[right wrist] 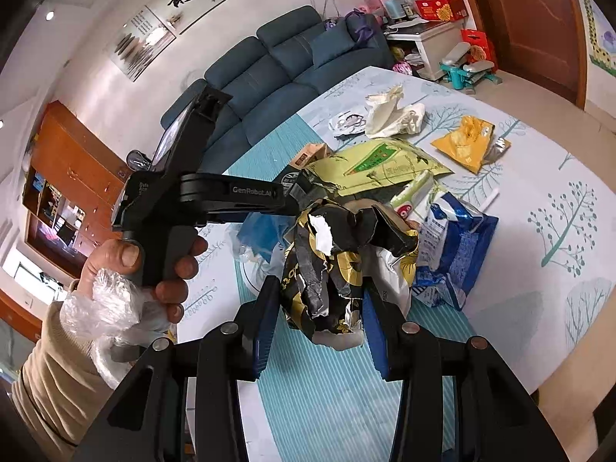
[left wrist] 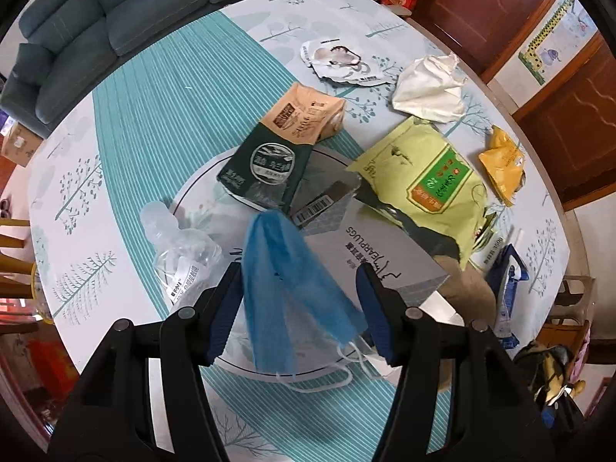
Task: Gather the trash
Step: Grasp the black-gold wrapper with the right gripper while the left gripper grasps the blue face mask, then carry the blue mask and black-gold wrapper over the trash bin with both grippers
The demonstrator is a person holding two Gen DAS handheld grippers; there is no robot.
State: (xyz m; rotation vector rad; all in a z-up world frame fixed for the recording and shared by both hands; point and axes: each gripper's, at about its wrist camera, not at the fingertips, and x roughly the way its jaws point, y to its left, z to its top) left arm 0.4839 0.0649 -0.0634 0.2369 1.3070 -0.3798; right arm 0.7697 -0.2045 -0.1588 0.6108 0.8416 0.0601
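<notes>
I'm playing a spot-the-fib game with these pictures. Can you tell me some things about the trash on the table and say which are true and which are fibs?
1. The right gripper holds a crumpled black and gold wrapper. True.
2. A blue face mask sits between the left gripper fingers. True.
3. The sofa behind the table is red. False: it is dark blue-grey.
4. The yellow-green bag lies on the floor. False: it lies on the table, partly over a grey box.
5. A crumpled white tissue lies near the table's far edge. True.
</notes>
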